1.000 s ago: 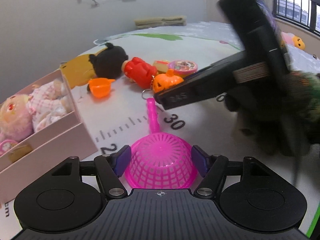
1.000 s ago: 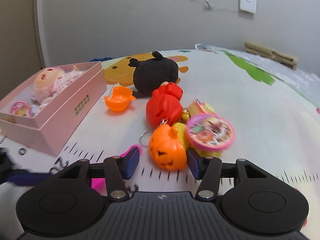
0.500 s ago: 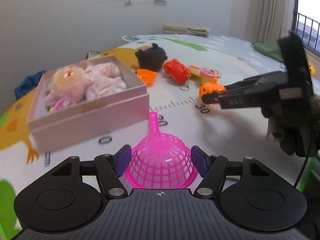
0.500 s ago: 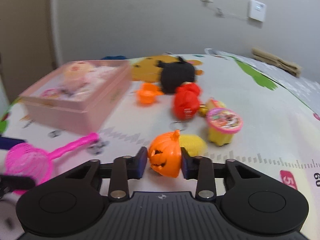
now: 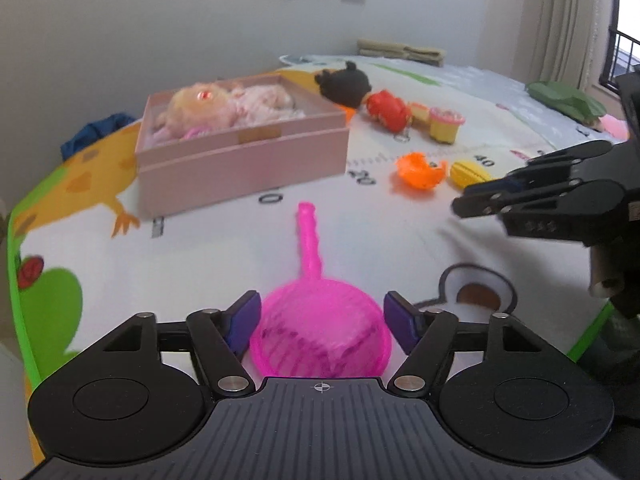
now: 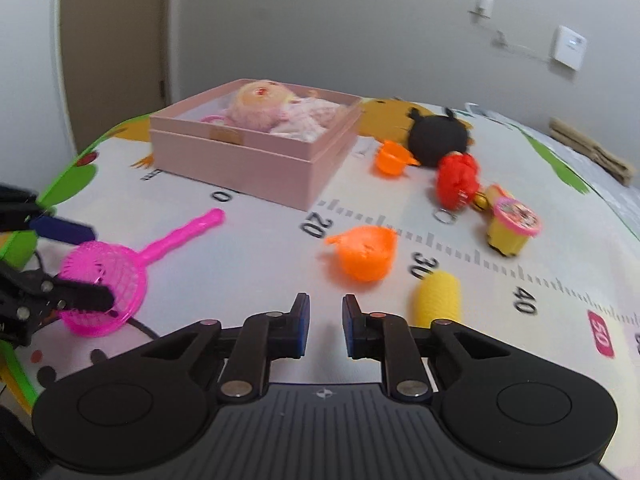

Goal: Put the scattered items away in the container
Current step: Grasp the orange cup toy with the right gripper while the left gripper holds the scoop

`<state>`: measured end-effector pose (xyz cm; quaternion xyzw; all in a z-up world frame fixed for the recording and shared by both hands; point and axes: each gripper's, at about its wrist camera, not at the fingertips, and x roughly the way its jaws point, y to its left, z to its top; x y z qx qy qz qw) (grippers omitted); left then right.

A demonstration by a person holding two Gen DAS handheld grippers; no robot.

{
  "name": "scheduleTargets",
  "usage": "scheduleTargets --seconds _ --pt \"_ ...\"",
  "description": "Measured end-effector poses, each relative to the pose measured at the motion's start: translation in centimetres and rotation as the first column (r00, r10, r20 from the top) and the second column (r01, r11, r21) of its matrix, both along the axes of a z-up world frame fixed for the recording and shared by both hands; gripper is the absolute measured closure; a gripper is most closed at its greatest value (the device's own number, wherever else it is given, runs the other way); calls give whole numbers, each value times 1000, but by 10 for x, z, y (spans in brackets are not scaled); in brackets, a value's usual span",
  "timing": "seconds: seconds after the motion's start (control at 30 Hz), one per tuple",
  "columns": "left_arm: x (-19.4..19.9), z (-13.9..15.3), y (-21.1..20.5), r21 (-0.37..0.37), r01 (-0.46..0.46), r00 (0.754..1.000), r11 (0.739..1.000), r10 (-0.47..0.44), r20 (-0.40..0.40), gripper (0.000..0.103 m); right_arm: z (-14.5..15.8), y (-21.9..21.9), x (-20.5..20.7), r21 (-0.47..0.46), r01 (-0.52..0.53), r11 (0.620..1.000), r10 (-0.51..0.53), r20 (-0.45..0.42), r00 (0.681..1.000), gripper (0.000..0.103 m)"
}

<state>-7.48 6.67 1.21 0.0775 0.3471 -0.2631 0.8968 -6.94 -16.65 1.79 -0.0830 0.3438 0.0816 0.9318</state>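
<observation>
Gripping the pink sieve (image 5: pixel 320 336) by its bowl, the left gripper (image 5: pixel 320 322) is holding it with the handle pointing toward the pink box (image 5: pixel 240 148). The right gripper (image 6: pixel 324 326) is hovering with its fingers (image 6: pixel 300 320) nearly closed on nothing. The orange pumpkin (image 6: pixel 364 252) is lying on the play mat (image 6: pixel 260 248) right of the box; a doll (image 6: pixel 276 110) is lying inside the box.

Left tongs (image 5: pixel 320 322) straddle pink sieve (image 5: pixel 320 334) on mat (image 5: pixel 224 248).
</observation>
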Motion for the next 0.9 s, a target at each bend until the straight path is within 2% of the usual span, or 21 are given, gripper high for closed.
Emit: scheduleTargets --seconds 0.07,0.13,0.2,0.27,0.37,0.4,0.43,0.5,0.53,0.7,0.73,0.77,0.9 --pt "0 -4 1 0 -11 1000 1000 11 -5 20 4 -6 2 19 31 999 -32 25 999 63" --pt "-1 -6 1 0 -14 1000 1000 14 -11 20 5 -9 12 37 56 998 -58 50 997 52" --pt "-1 -9 0 4 -16 1000 1000 16 -16 20 2 -9 28 42 72 997 -74 46 996 47" --pt "1 -10 -3 9 -18 1000 1000 18 -15 20 -6 -5 47 34 73 997 -74 26 997 38" --pt "2 -12 -6 13 -22 1000 1000 22 -7 21 -17 1 66 18 68 998 -68 7 998 38" --pt "2 -12 -7 14 -21 1000 1000 21 -2 24 -20 1 70 16 68 998 -68 1 998 41" --pt "1 -11 -7 15 -20 1000 1000 20 1 24 -22 1 73 18 66 998 -66 -9 998 53" --pt "0 -10 -5 12 -15 1000 1000 15 4 24 -22 0 72 24 65 998 -64 -18 998 53" --pt "-1 -9 -4 13 -15 1000 1000 15 7 24 -21 0 68 23 59 998 -58 -16 998 60" --pt "-8 0 3 14 -18 1000 1000 18 25 25 -7 7 37 45 -4 999 5 -22 1000 61" --pt "-11 3 4 15 -16 999 1000 16 33 33 -4 11 28 47 -29 998 30 -21 999 61" --pt "-13 6 5 17 -15 999 1000 14 35 35 -1 15 19 54 -54 997 55 -20 998 61" --pt "-23 16 10 17 -9 998 1000 8 65 35 8 33 -6 77 -142 987 144 -20 989 61"
